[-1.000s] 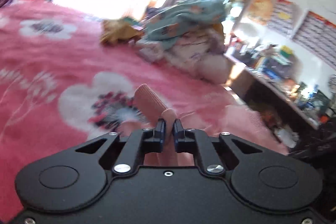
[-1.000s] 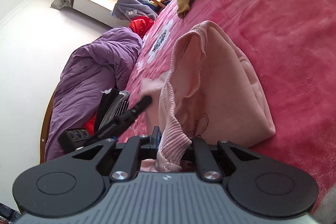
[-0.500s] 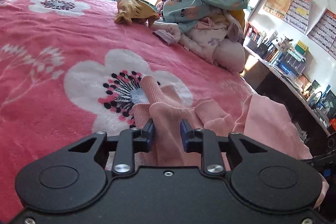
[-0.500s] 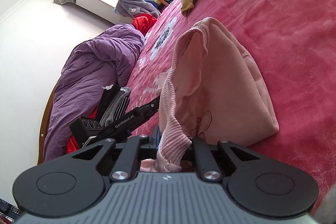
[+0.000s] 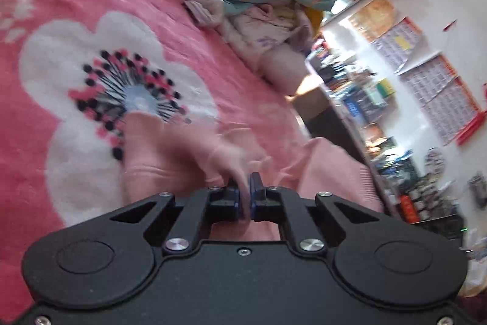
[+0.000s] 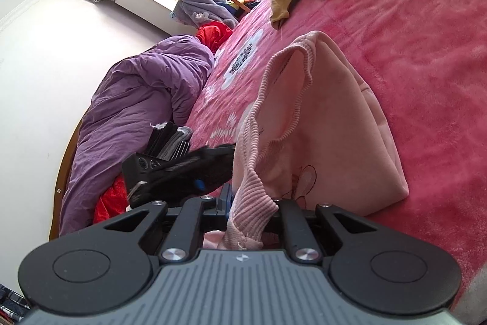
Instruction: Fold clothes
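Both claws we've got clamped on the pink top (image 6: pixel 328 124): right claw (image 6: pixel 249 210) pinching its ribbed hem, left claw (image 5: pixel 245 197) its sleeve, which runs away from us across the bed (image 5: pixel 61 20).

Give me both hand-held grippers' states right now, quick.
Left hand-held gripper: shut on the pink garment's fabric.
Right hand-held gripper: shut on its ribbed hem.
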`<state>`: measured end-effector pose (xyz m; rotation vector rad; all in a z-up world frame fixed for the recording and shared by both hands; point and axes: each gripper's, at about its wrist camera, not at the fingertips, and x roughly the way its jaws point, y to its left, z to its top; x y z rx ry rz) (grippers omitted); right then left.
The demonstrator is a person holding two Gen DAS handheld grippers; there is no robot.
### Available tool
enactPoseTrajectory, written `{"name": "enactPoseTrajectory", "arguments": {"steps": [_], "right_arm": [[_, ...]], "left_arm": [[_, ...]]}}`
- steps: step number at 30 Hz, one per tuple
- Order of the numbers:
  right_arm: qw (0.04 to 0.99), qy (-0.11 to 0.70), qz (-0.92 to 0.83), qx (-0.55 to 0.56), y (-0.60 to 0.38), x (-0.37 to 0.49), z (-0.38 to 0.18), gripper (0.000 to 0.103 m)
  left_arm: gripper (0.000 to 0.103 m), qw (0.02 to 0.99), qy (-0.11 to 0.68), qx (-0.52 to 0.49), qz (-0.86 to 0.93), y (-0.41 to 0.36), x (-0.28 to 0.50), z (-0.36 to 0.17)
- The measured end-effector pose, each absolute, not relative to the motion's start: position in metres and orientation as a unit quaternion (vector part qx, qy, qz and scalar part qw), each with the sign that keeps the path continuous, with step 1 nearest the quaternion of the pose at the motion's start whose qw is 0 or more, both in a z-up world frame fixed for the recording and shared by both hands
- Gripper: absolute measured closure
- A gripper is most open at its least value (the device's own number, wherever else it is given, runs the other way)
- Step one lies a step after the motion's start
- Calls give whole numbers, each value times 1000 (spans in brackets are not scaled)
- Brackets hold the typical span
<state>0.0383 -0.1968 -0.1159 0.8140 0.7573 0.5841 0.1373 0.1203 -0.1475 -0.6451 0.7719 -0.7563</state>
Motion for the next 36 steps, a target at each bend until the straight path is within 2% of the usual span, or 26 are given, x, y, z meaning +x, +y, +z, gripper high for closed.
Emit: {"name": "enactPoseTrajectory", "arguments": {"steps": [2, 4, 7, 10, 12, 14, 15, 20, 21, 22, 23, 24, 28, 33, 36], "right_arm": [[810, 354, 274, 380, -196, 38, -114, 89], [809, 353, 274, 381, -195, 39, -113, 88], [810, 352, 271, 383, -195, 41, -112, 88], [809, 352, 270, 386, -195, 42, -112, 87], [808, 354, 269, 388, -195, 42, -113, 86], [807, 356, 268, 386, -193, 41, -113, 86], [808, 357, 268, 386, -193, 41, -113, 86], [811, 354, 259, 386, -195, 41, -108, 85], [812, 353, 257, 388, -195, 42, -107, 85], [811, 352, 254, 391, -196, 43, -107, 85], [810, 352, 253, 395, -196, 44, -107, 85], [809, 352, 253, 397, -196, 44, -107, 85], [806, 353, 256, 400, -192, 42, -106, 84], [810, 348, 253, 399, -187, 38, -102, 84], [814, 350, 252, 389, -184, 38, -101, 84]], "left_arm": [[98, 832, 352, -272, -332, 120, 135, -141], [74, 856, 340, -238, -307, 120, 133, -135], [70, 878, 297, -225, -299, 126, 123, -124], [59, 880, 301, -229, -288, 125, 127, -130], [60, 872, 317, -243, -282, 121, 134, -138], [81, 872, 321, -239, -282, 116, 139, -141], [86, 882, 311, -211, -285, 110, 137, -134], [85, 910, 329, -13, -253, 78, 130, -130], [81, 911, 323, -18, -254, 80, 127, -127], [68, 915, 314, -17, -251, 83, 123, -121], [62, 922, 299, -8, -247, 86, 116, -113], [62, 926, 284, -7, -250, 90, 108, -105], [62, 882, 285, -131, -352, 114, 99, -103], [62, 745, 438, -215, -454, 102, 114, -148], [60, 733, 452, -243, -447, 111, 117, -153]]}}
